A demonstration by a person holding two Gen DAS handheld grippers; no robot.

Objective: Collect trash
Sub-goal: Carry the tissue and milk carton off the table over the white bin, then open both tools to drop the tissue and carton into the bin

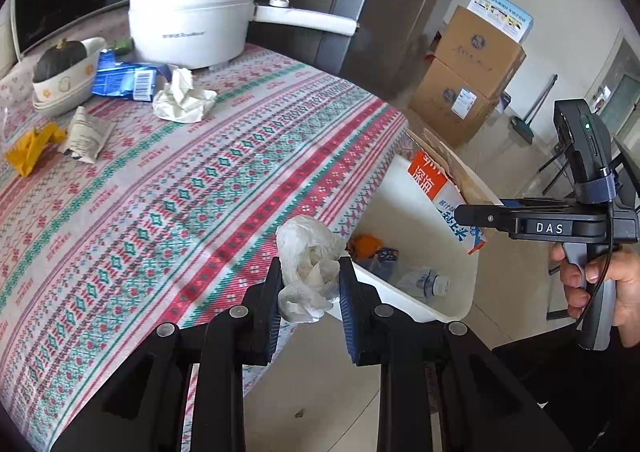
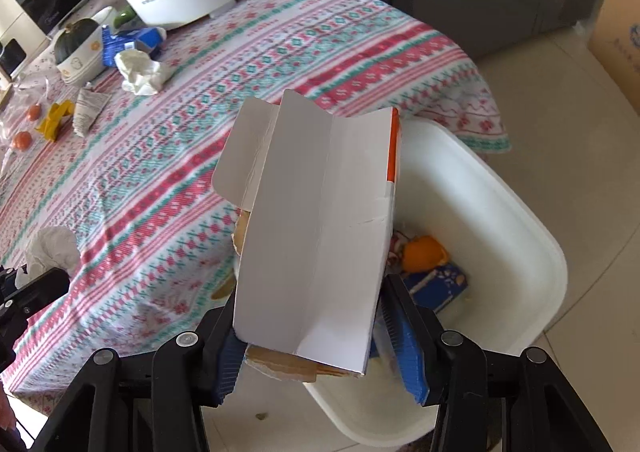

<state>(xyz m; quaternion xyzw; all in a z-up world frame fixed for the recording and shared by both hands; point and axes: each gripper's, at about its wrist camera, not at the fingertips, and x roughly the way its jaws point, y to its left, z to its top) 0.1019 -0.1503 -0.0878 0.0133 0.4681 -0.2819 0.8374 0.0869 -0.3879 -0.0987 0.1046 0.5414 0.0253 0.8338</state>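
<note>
— Trash going where? 
— Left gripper [image 1: 308,288] is pinching a crumpled plastic bag [image 1: 306,264] at the table [image 1: 200,192] edge; the white bin [image 1: 404,208] is sitting at its two o'clock. 
— And the right? 
— Right gripper [image 2: 316,336] is clamping a flattened carton [image 2: 316,220] over the bin.

The left claw [image 1: 310,284] has its fingers pinched on a crumpled wad held between the pads. The right claw [image 2: 316,336] clamps a flattened carton, its handle gripped by the person's right hand [image 1: 600,284].
</note>
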